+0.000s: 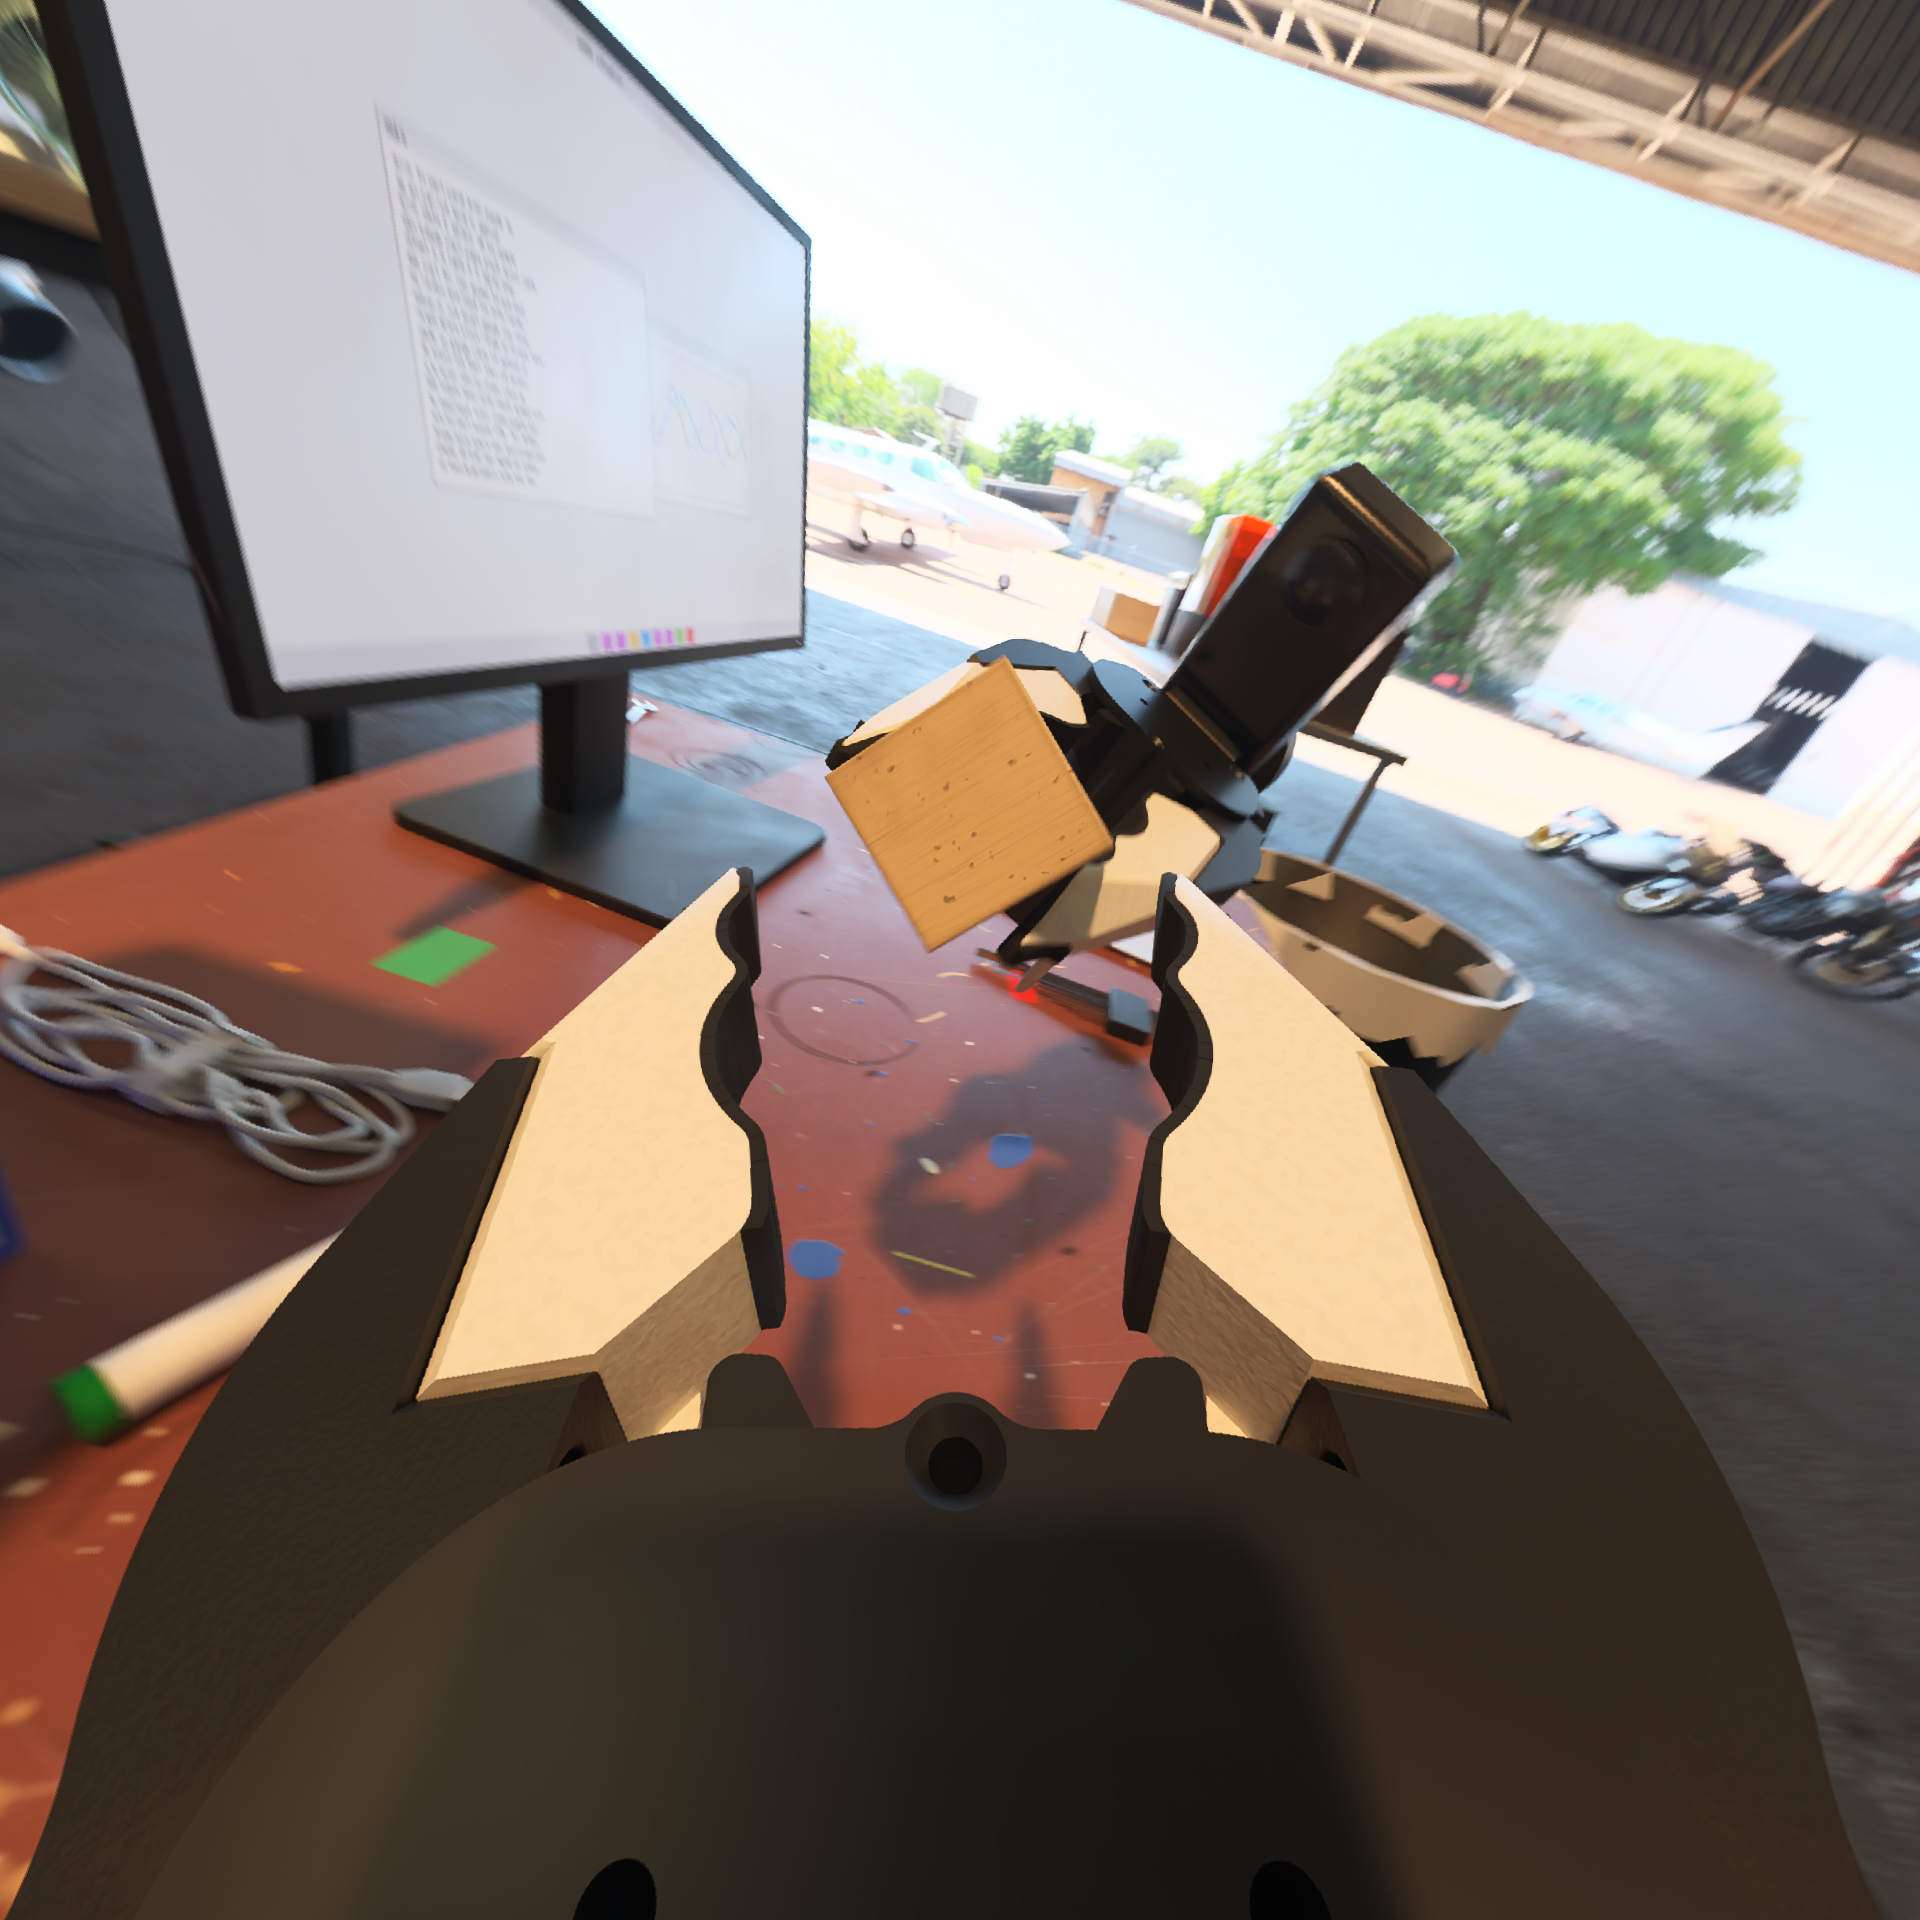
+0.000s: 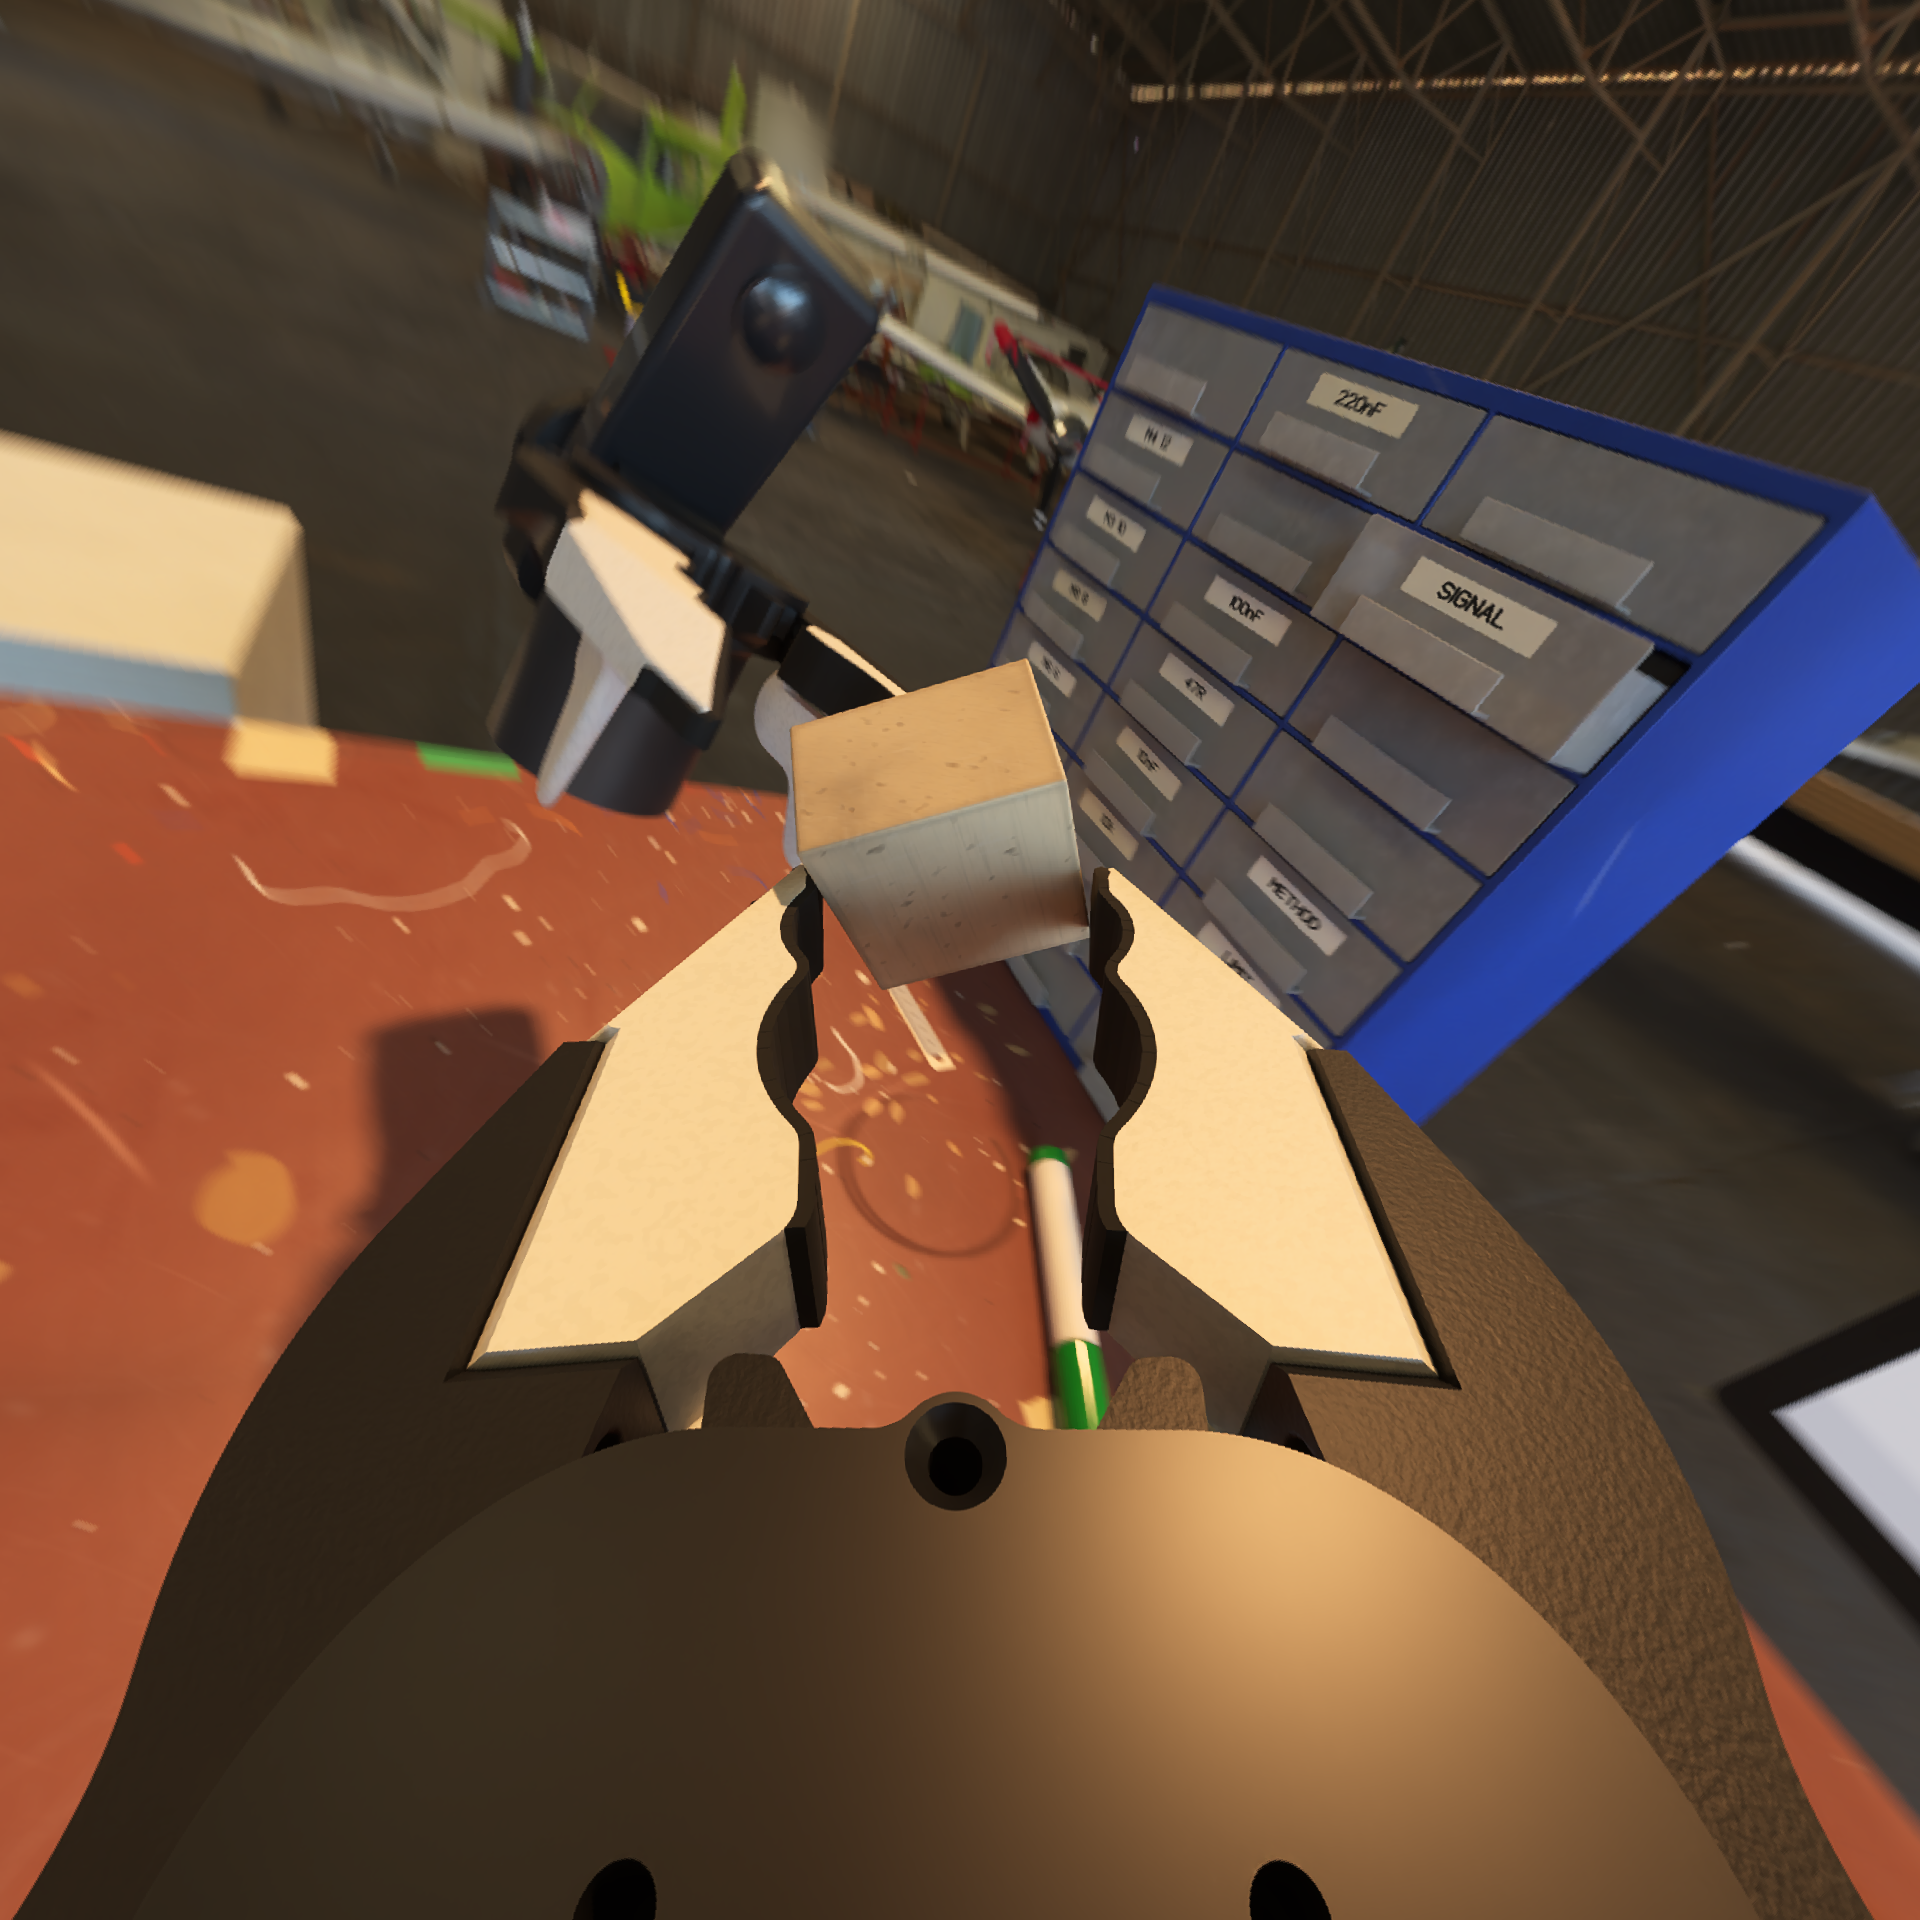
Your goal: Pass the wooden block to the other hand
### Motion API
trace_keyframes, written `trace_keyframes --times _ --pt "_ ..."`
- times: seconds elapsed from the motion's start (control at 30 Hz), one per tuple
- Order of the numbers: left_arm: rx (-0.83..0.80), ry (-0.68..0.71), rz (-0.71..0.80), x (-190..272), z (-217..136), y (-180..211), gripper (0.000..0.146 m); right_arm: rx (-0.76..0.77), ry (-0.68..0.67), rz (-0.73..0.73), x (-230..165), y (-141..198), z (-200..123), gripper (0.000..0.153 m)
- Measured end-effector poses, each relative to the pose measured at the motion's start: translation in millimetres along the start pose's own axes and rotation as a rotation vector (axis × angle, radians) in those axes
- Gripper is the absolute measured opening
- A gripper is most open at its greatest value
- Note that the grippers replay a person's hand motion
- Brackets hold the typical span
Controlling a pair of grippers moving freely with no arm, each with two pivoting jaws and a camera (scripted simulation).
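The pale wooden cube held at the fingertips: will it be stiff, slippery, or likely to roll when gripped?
The pale wooden cube probably stays stiff: its edges look straight under the right gripper. Its flat faces suggest it would not roll. Only the fingertips pinch its lower part, so it might pivot or slip when the open left gripper takes it.

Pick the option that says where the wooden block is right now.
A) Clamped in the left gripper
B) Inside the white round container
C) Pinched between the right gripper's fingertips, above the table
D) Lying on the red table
C: the wooden block sits between the right gripper fingertips, clear of the table, while the left gripper is open and empty.
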State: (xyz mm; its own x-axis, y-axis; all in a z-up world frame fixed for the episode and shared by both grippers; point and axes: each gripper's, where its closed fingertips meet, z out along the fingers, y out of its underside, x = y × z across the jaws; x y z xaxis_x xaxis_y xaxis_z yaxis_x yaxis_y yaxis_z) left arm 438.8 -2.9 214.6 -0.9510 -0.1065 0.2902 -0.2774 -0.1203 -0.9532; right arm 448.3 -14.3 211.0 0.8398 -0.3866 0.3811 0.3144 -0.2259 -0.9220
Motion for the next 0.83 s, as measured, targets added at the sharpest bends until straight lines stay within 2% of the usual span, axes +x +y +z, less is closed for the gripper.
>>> trace_keyframes --times 0.13,0.27,0.47,0.57,0.7,0.83 --pt "0.016 -0.033 0.141 4.2 -6.6 -10.4 0.081 0.11 -0.077 0.238 7.6 -11.6 -9.9 0.052" --pt "-0.044 -0.048 0.263 8.5 -5.8 -3.9 0.082 0.102 -0.217 0.382 -0.9 -10.7 -13.5 0.052" --pt "-0.197 0.038 0.424 29.4 0.1 20.8 0.088 0.042 -0.496 0.442 -36.4 -2.7 -18.1 0.052" --pt "-0.276 0.089 0.49 41.5 3.1 34.7 0.09 -0.012 -0.587 0.436 -54.2 2.6 -18.9 0.052" --pt "-0.38 0.124 0.581 51.1 5.2 53.1 0.085 -0.095 -0.715 0.427 -78.1 10.1 -22.3 0.052" --pt "-0.471 0.134 0.68 56.5 4.4 66.2 0.078 -0.16 -0.772 0.419 -89.8 17.3 -24.9 0.052"
